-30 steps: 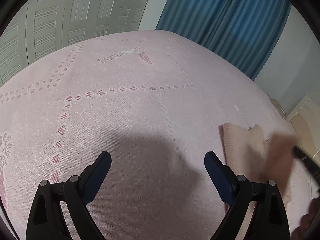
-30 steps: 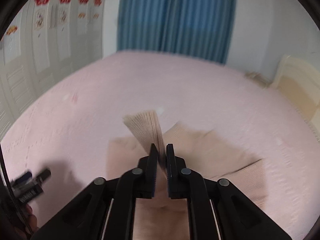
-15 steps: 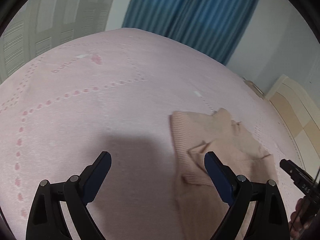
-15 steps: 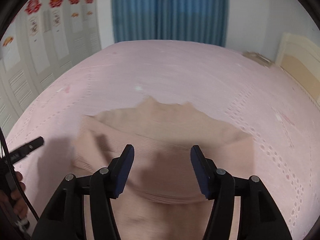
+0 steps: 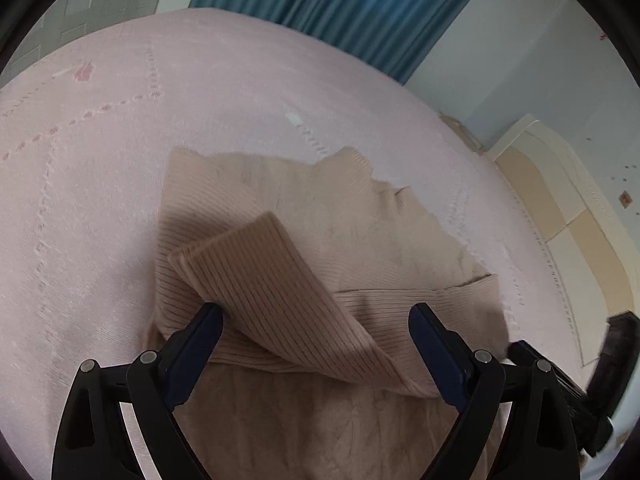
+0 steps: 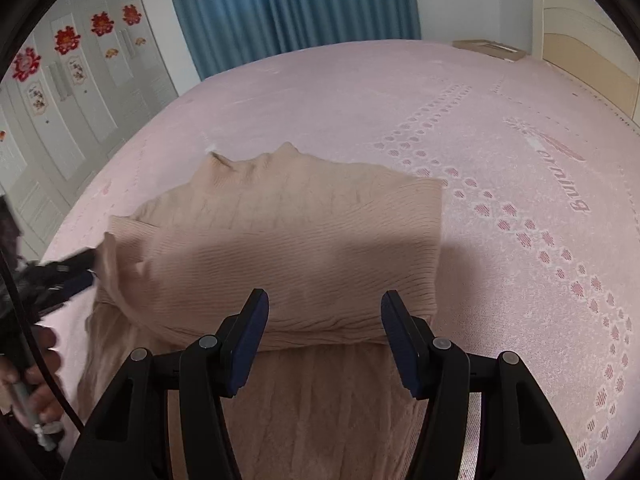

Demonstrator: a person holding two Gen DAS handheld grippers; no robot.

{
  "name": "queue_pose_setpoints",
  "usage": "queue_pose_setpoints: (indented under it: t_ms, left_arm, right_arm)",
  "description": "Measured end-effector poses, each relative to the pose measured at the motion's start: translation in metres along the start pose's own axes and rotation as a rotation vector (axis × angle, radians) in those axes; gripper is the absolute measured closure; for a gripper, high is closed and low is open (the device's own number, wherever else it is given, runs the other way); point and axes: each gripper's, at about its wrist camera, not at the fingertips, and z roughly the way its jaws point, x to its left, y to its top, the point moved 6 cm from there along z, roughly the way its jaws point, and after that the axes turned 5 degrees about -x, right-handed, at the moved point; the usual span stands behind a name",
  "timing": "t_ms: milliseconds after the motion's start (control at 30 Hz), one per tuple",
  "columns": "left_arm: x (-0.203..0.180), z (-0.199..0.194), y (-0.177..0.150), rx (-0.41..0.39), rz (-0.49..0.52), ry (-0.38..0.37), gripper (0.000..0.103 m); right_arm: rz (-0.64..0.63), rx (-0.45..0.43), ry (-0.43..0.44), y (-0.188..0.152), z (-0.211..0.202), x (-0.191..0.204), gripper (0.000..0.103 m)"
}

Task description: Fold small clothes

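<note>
A beige ribbed knit sweater lies on the pink bedspread, with both sleeves folded across its body. My left gripper is open, its fingers on either side of the folded sleeve at the garment's left side. In the right wrist view the same sweater lies spread out ahead, and my right gripper is open and empty just above its lower part. The left gripper shows at the sweater's left edge in the right wrist view.
The pink patterned bedspread stretches on all sides. Blue curtains hang behind the bed. A cream headboard stands to the right, white wardrobe doors to the left. The right gripper appears at the right edge of the left view.
My right gripper let go of the sleeve it held and opened, leaving the sleeve across the body. My left gripper moved right onto the sweater, over the other folded sleeve.
</note>
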Motion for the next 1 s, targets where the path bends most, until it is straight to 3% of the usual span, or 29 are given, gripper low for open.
queue_pose_setpoints:
  t_ms: [67, 133, 267, 500, 633, 833, 933, 1000]
  left_arm:
    - [0.002, 0.01, -0.004, 0.015, -0.003, 0.068, 0.011]
    - [0.007, 0.015, -0.008, 0.002, 0.002, 0.149, 0.02]
    - [0.008, 0.0, -0.01, -0.035, 0.019, 0.145, 0.023]
    - [0.029, -0.024, -0.014, -0.005, -0.107, -0.002, 0.023]
    - [0.036, -0.027, -0.011, -0.022, -0.043, 0.077, 0.023]
    - [0.04, -0.015, -0.009, 0.002, -0.035, 0.084, 0.043]
    - [0.039, -0.011, -0.005, -0.016, 0.017, 0.134, 0.06]
    - [0.038, -0.013, -0.002, -0.039, 0.06, 0.178, 0.083]
  right_arm:
    - [-0.024, 0.0, 0.015, -0.001, -0.003, 0.005, 0.045]
    - [-0.05, 0.0, 0.016, -0.002, -0.005, 0.008, 0.045]
    - [-0.027, 0.011, 0.032, -0.001, -0.005, 0.003, 0.045]
    - [0.036, -0.034, 0.031, 0.009, -0.016, -0.008, 0.045]
    - [0.037, -0.03, 0.016, 0.009, -0.012, -0.01, 0.045]
    - [0.054, -0.01, -0.016, 0.007, -0.001, -0.017, 0.045]
    - [0.065, -0.007, -0.029, 0.007, 0.001, -0.022, 0.045]
    - [0.078, -0.003, -0.034, 0.007, 0.002, -0.027, 0.045]
